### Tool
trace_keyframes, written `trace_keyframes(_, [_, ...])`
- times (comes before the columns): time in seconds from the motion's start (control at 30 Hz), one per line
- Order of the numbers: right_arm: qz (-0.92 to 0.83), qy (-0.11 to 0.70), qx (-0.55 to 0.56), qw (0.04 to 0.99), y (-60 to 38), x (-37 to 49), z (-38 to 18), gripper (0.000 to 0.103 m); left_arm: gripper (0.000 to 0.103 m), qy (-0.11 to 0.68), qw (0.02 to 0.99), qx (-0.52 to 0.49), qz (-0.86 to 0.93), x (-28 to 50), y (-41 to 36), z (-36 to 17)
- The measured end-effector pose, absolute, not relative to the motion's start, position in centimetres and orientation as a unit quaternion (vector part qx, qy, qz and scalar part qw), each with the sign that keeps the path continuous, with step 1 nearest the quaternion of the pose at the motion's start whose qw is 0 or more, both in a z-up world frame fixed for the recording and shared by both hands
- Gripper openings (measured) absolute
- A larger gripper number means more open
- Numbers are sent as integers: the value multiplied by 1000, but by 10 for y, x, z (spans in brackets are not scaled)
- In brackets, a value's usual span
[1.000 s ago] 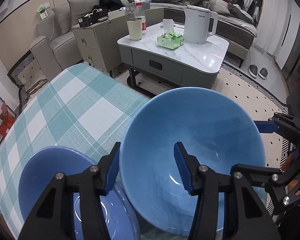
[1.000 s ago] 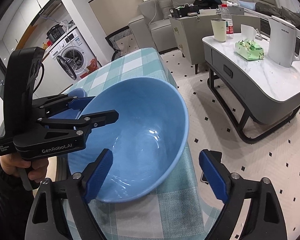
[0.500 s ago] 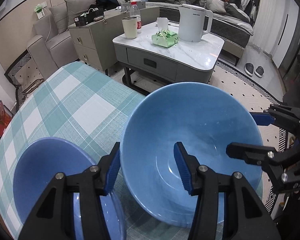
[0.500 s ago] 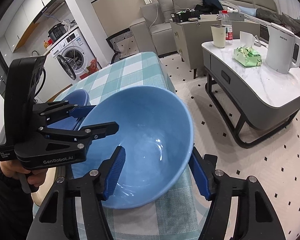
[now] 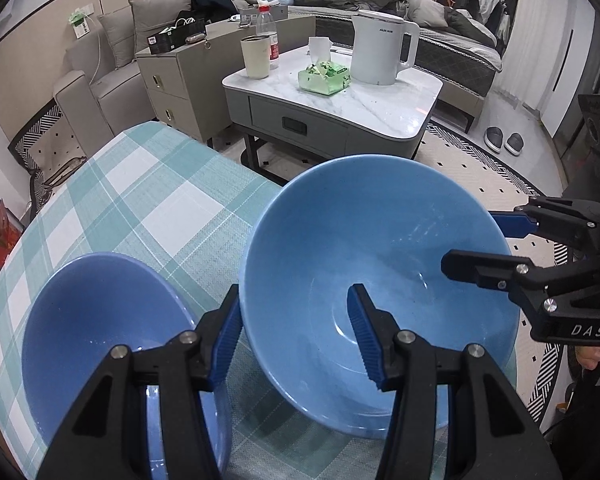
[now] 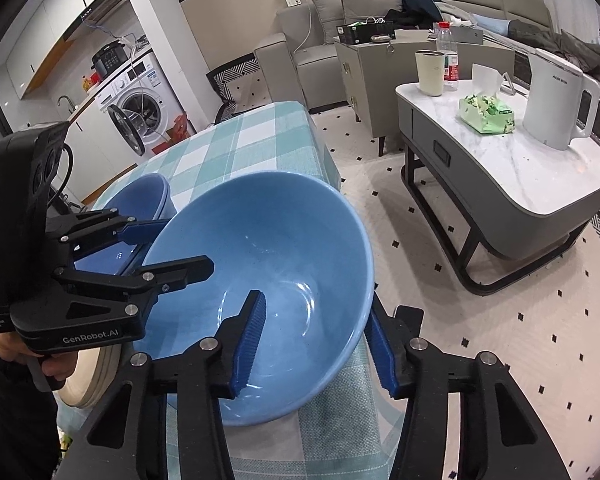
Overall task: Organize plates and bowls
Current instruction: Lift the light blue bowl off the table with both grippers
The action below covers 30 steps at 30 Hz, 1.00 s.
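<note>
A large light-blue bowl (image 5: pixel 380 264) sits tilted near the edge of the checked table (image 5: pixel 140 200); it also shows in the right wrist view (image 6: pixel 268 248). My left gripper (image 5: pixel 294 332) is shut on its near rim, one finger inside and one outside. My right gripper (image 6: pixel 316 340) is shut on the opposite rim the same way. A smaller darker blue bowl (image 5: pixel 96 316) stands on the table left of the big one, seen behind the left gripper in the right wrist view (image 6: pixel 140 196).
A cream plate stack (image 6: pixel 88 376) lies under the left hand. Beyond the table edge is floor, a marble coffee table (image 5: pixel 340 96) with a kettle (image 5: pixel 380 52), cup and tissue pack, a sofa and a washing machine (image 6: pixel 136 116).
My right gripper has closed from wide open onto the big bowl's rim. The bowl has shifted slightly right, away from the smaller bowl, with the left gripper still holding it.
</note>
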State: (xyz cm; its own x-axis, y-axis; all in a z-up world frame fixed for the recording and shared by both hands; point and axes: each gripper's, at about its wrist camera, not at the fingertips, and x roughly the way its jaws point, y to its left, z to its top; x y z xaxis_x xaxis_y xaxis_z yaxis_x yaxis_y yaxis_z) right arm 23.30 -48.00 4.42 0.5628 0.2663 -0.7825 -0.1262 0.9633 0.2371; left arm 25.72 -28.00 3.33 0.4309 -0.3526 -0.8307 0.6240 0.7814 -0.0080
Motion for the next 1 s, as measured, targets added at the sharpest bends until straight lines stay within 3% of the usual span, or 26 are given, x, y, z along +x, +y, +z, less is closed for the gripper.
trace_keyframes(0.2, [107,449,80,884,-487,231,46,41,50,447,831,148,-295,255,-280,31])
trace_keyframes(0.6, [114,449,76,883,-490,229,45,40,51,452,830,132,-300,243,-274,33])
trace_keyframes(0.87, [111,446,80,885,-495,228,45,25,50,455,831,122,-295,238,-271,34])
trace_keyframes(1.0, [105,439,89,888,-501,227,47,19,38,460,833,109,-286,238,-268,33])
